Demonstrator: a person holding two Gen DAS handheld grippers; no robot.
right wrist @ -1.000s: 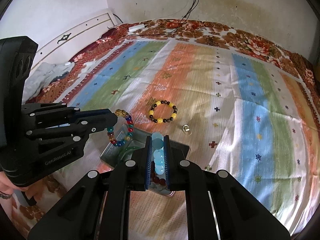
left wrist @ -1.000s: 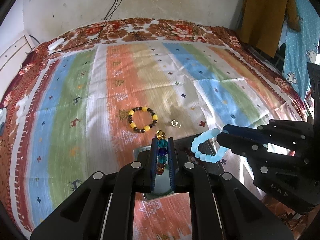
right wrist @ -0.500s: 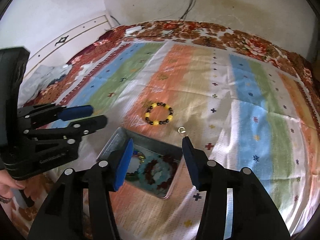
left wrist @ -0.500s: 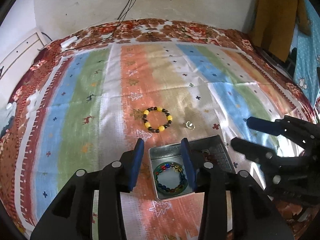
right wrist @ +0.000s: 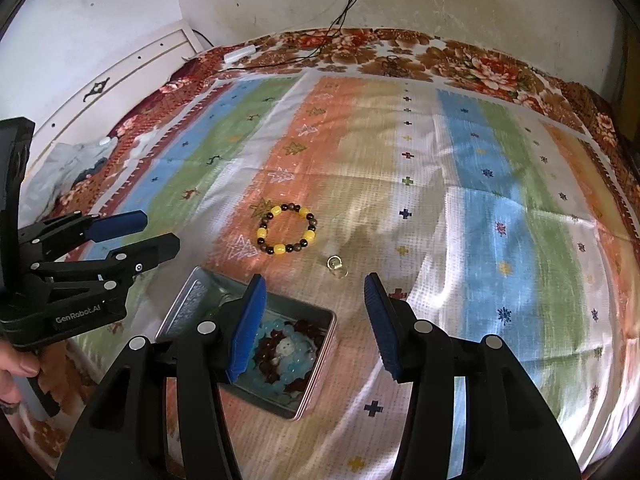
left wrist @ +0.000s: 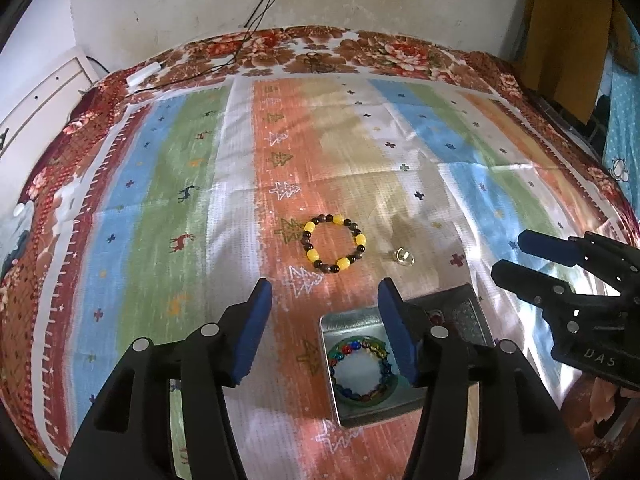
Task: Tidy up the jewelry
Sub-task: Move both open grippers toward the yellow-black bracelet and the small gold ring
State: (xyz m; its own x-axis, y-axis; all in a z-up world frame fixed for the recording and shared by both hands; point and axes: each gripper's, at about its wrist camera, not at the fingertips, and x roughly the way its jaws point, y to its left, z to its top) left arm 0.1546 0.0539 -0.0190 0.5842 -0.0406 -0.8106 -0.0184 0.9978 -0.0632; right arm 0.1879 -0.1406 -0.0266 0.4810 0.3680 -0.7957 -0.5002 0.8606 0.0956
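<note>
A square metal tin (left wrist: 334,396) (right wrist: 316,384) lies on the striped bedcover at the near edge. In it lie a multicoloured bead bracelet (left wrist: 352,384) and a pale blue bead bracelet (right wrist: 294,368) beside dark red beads. A yellow-and-dark bead bracelet (left wrist: 334,243) (right wrist: 286,229) and a small metal ring (left wrist: 403,257) (right wrist: 335,265) lie on the cover beyond the tin. My left gripper (left wrist: 325,298) (right wrist: 154,232) is open and empty above the tin's left side. My right gripper (right wrist: 314,292) (left wrist: 516,256) is open and empty above the tin's right side.
The bed's striped cover (left wrist: 160,200) has a floral border (left wrist: 360,48). A white power strip (left wrist: 143,74) and black cables lie at the far edge by the wall. Clothes hang at the right (left wrist: 568,32). A white headboard (right wrist: 120,80) is at the left.
Both grippers opened and let the multicoloured and pale blue bracelets fall into the tin, then opened wider and drew back and up from it.
</note>
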